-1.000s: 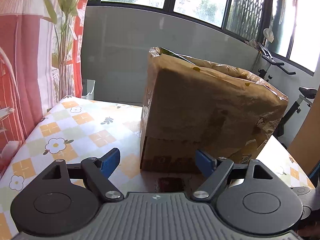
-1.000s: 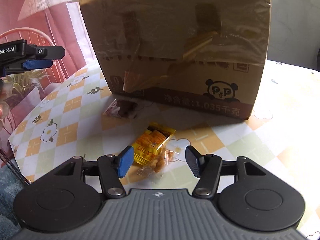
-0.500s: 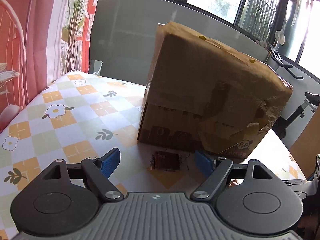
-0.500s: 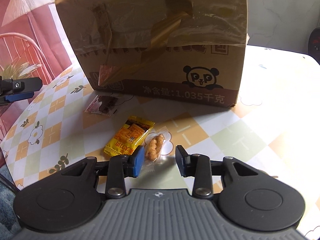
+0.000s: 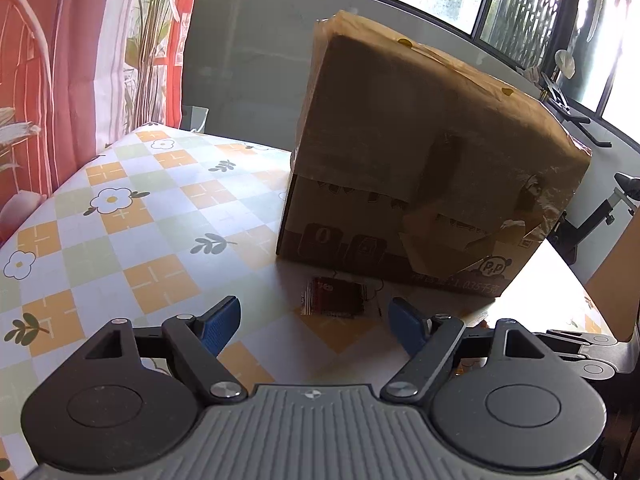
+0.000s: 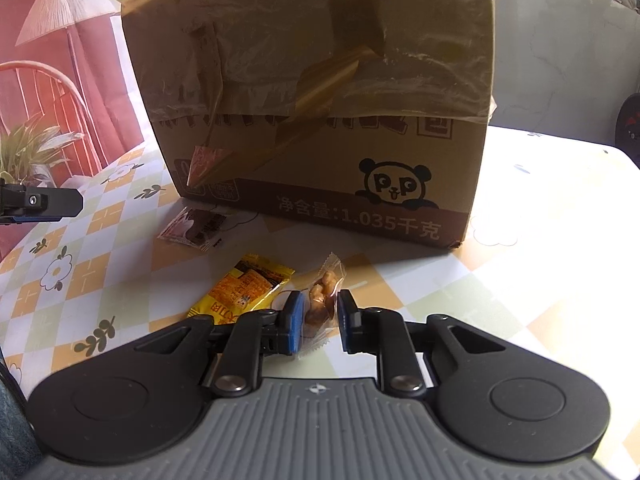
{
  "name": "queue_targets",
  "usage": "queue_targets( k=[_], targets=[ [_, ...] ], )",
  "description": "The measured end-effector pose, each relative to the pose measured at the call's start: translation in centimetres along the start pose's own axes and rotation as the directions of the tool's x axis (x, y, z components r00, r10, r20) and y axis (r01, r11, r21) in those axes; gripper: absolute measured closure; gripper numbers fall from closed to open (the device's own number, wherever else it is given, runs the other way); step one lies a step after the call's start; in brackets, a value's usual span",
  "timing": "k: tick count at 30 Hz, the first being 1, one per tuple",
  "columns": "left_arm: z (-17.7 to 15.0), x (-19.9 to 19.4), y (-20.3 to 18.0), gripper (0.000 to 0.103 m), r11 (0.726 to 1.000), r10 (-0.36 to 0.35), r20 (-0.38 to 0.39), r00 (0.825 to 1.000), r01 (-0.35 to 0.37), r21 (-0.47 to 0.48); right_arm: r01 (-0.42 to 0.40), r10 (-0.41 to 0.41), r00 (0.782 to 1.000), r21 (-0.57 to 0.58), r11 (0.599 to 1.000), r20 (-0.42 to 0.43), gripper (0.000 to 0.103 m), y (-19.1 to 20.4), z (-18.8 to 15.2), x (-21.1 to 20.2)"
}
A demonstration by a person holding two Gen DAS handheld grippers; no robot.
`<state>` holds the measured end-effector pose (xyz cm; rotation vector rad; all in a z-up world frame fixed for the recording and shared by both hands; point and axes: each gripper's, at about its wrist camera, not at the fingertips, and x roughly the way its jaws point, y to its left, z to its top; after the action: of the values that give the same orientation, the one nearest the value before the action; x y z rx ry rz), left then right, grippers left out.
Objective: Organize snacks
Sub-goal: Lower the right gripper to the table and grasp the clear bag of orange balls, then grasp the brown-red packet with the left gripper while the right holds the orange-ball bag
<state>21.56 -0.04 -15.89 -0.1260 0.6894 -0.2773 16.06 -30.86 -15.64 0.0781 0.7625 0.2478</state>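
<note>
A clear packet of nuts [image 6: 322,294] lies on the checked tablecloth [image 6: 520,280], between the blue pads of my right gripper [image 6: 320,314]. Its jaws are closing and a thin gap shows on each side of the packet. A yellow snack packet [image 6: 244,288] lies just left of it. A dark red packet [image 5: 332,296] [image 6: 196,226] lies flat before the big cardboard box [image 5: 420,160] [image 6: 320,100]. My left gripper [image 5: 316,320] hovers open just short of the dark packet, nothing between its fingers. The left gripper's tip [image 6: 40,202] shows at the right wrist view's left edge.
The box with a panda print stands mid-table and hides what is behind it. A red curtain [image 5: 60,60] and a plant [image 5: 152,40] are at the left, an exercise bike [image 5: 600,216] at the right. The table edge [image 5: 40,208] runs along the left.
The right jaws have narrowed from wide apart to close around the nut packet. The left gripper has sunk and come nearer the dark red packet, which now lies between its fingertips' line.
</note>
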Motion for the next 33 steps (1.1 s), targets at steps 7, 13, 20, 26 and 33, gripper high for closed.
queue_targets(
  k=[7, 13, 20, 26, 33],
  targets=[
    [-0.4, 0.5, -0.4, 0.021, 1.000, 0.009, -0.022, 1.000, -0.009, 0.008, -0.008, 0.008, 0.999, -0.002, 1.000, 0.051, 0.084, -0.4, -1.4, -0.3],
    [-0.8, 1.2, -1.5, 0.021, 1.000, -0.001, -0.052, 0.999, 0.002, 0.031, -0.030, 0.029, 0.997, 0.009, 1.000, 0.072, 0.084, -0.9, -1.8, -0.4],
    [-1.3, 2.4, -4.0, 0.025, 0.995, -0.038, -0.092, 0.995, 0.046, 0.085, -0.067, 0.068, 0.992, -0.007, 0.998, 0.106, 0.084, -0.8, -2.0, -1.0],
    [-1.6, 3.7, -6.1, 0.029, 0.989, -0.084, -0.138, 0.987, 0.100, 0.113, -0.099, 0.093, 0.988, 0.041, 0.994, 0.124, 0.084, -1.7, -2.0, -1.2],
    [-1.1, 5.0, -6.5, 0.039, 0.985, -0.088, -0.155, 0.984, 0.109, 0.135, -0.124, 0.116, 0.986, 0.058, 0.991, 0.123, 0.084, -2.0, -2.0, -1.1]
  ],
)
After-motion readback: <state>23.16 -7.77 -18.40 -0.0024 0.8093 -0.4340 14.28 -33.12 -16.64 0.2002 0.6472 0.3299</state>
